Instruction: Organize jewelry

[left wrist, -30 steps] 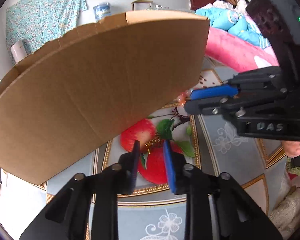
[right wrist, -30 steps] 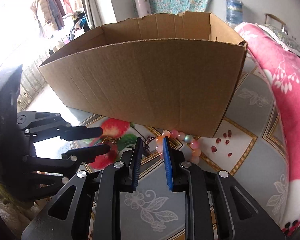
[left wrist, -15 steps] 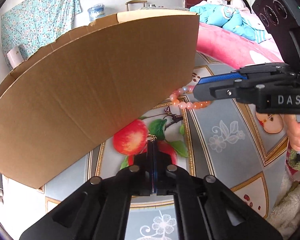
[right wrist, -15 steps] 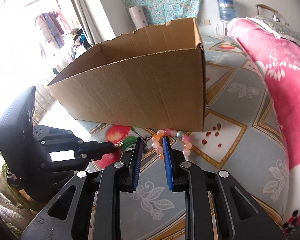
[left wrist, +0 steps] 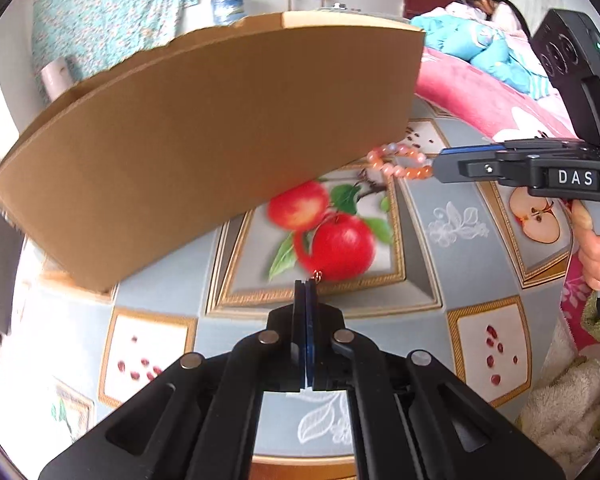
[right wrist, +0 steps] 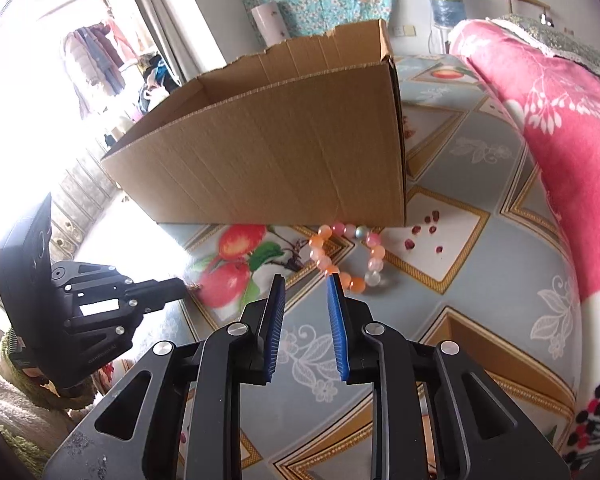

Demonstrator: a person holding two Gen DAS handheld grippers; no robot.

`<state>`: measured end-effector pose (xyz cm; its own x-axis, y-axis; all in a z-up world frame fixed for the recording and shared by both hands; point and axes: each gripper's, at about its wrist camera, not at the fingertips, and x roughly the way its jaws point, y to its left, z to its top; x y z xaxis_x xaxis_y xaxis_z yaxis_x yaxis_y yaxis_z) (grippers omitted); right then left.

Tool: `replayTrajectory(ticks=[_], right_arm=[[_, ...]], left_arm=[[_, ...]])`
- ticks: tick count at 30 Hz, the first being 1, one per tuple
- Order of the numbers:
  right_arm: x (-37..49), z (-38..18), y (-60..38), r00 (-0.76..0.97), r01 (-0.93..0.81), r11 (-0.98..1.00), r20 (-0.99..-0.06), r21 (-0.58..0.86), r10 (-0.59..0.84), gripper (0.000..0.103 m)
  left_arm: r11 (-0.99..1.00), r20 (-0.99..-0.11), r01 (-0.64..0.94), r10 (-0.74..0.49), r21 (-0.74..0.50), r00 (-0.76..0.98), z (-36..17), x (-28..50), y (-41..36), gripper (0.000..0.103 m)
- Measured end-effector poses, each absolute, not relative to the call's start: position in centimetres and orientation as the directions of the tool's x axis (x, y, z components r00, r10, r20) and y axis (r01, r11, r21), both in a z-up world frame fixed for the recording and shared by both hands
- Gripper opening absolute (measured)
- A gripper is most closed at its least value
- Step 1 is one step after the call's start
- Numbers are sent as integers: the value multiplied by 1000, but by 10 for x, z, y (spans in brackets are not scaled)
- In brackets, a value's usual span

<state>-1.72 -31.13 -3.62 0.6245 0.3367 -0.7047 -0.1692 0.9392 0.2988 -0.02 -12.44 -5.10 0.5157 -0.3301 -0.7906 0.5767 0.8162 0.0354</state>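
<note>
A patterned surface (right wrist: 472,320), printed with apples and grey and gold tiles, is seen under everything, and a pink floral blanket (right wrist: 560,128) is draped along its right edge. A large open cardboard box (right wrist: 292,152) is stood on the surface; only its bare inner walls are shown in the right wrist view, and its floor is hidden behind the near wall, so any contents cannot be told. In the left wrist view only its outer side (left wrist: 204,140) is presented. A person is partly seen on a bed in the far background of the left wrist view. The right tongs (right wrist: 305,304) are held spread above the surface, and their jaws have just been opening a little, with nothing pinched between them. A bracelet (right wrist: 350,254) of pink, orange and pale beads is laid on the surface just in front of the box's near corner, and the right-hand blue pad is seen just beside or touching its nearest beads; which cannot be told. The left tongs (left wrist: 305,292) are pressed together, and a small gold-coloured link (left wrist: 317,276) is pinched at their tip; the rest of that piece is hidden or too small to make out.
</note>
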Motion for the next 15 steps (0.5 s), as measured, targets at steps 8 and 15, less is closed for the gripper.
replayTrajectory(ticks=[8, 15], right_arm=[[-15, -31, -294, 603, -193, 940, -722, 282, 341, 29], [-13, -30, -283, 599, -199, 938, -723, 283, 345, 34]], left_arm=[[833, -786, 553, -355, -21, 505, -50, 0, -116, 0], [841, -788, 536, -379, -75, 485, -44, 1, -108, 15]])
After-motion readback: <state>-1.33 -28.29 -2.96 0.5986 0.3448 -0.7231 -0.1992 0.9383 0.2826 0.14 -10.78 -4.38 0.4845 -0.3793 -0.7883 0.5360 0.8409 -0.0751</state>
